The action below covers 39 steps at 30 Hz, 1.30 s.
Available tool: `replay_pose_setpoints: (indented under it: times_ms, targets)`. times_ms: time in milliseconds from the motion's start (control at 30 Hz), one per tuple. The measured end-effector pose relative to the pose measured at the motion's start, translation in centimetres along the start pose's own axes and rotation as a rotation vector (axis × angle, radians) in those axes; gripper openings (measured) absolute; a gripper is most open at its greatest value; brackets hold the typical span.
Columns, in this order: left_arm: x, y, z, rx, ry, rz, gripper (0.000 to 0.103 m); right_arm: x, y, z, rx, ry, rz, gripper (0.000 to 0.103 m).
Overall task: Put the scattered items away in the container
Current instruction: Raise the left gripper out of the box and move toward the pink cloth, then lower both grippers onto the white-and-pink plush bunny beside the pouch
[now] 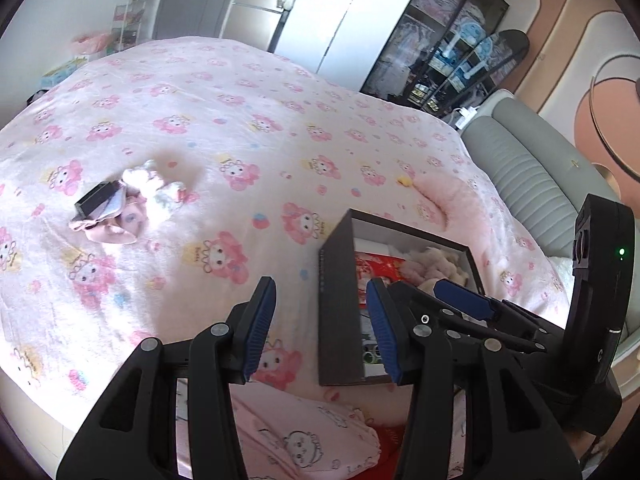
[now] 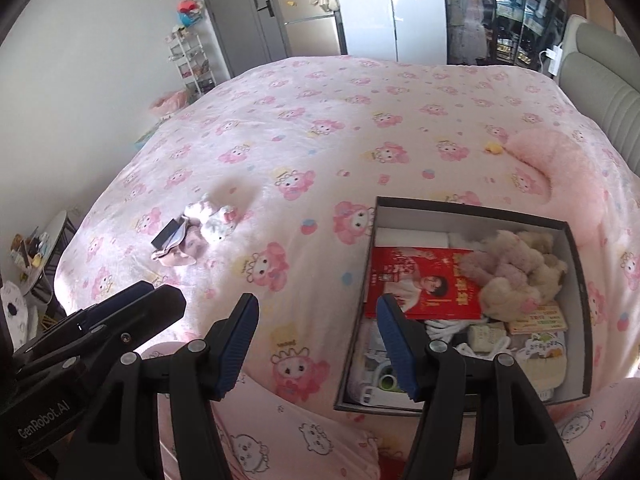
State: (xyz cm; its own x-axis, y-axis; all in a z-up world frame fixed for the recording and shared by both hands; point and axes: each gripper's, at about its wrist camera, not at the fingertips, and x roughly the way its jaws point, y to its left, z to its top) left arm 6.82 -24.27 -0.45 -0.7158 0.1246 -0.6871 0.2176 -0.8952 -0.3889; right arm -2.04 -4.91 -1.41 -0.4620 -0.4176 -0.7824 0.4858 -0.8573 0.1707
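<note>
Left hand-held gripper has its jaws spread fairly wide with nothing between the pads — just bedspread and the box wall behind them. Right hand-held gripper looks the same: jaws apart, empty, hanging over the bed at the box's left wall.

Going left to right across the bed: a small pile of loose items sits toward the left side — a black card-like piece touching a pink fabric piece, with a white plush toy just beside them. Well apart, by the near right edge, the open dark box holds a red printed packet, beige and pink plush toys and small bits. A tiny yellow item lies near the pink pillow, far right.
</note>
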Motion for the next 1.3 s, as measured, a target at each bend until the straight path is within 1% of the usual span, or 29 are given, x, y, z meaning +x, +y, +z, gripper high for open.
replay_pose_setpoints:
  times_ms: [200,367,500,600,700,733,800,833,933,1000,1100,1167,1300]
  targets:
    - [0.7,6.1,0.6,-0.092,-0.009,0.052,0.047,4.7,4.5,1.0,-0.066,0.075,0.056,0.058]
    - [3.1,10.7,2.2,-0.186,-0.008,0.072,0.048,9.6,7.2,3.0,-0.104,0.129,0.098,0.058]
    - [6.1,14.5,3.8,-0.303,-0.008,0.054,0.048,14.1,8.4,5.3,-0.113,0.161,0.084,0.058]
    - [9.0,17.0,5.3,-0.405,-0.015,0.08,0.048,17.5,8.8,7.1,-0.109,0.175,0.058,0.058]
    - [12.5,19.4,6.5,-0.524,0.003,0.059,0.048,21.2,8.7,8.7,-0.082,0.215,0.041,0.058]
    - [13.7,20.0,6.8,-0.553,0.016,0.07,0.048,22.4,8.6,9.1,-0.075,0.231,0.036,0.058]
    - [15.6,21.1,7.5,-0.585,0.037,0.113,0.048,24.2,8.4,9.9,-0.058,0.242,0.031,0.058]
    - [16.4,21.6,7.7,-0.605,0.046,0.118,0.048,24.9,8.4,10.3,-0.053,0.242,0.033,0.058]
    - [18.2,23.3,7.5,-0.681,0.039,0.068,0.048,27.0,8.2,11.4,-0.025,0.249,0.058,0.058]
    - [19.2,23.9,6.8,-0.706,0.035,0.055,0.048,28.2,8.0,11.9,0.011,0.262,0.088,0.058]
    - [20.8,24.7,5.8,-0.735,0.08,0.044,0.047,29.7,8.2,12.3,0.033,0.274,0.144,0.058]
    - [21.0,25.2,5.5,-0.749,0.081,0.019,0.047,30.5,8.5,12.4,0.029,0.281,0.16,0.058]
    - [20.3,25.7,5.5,-0.756,0.047,0.014,0.047,32.1,9.1,12.2,0.036,0.322,0.2,0.058]
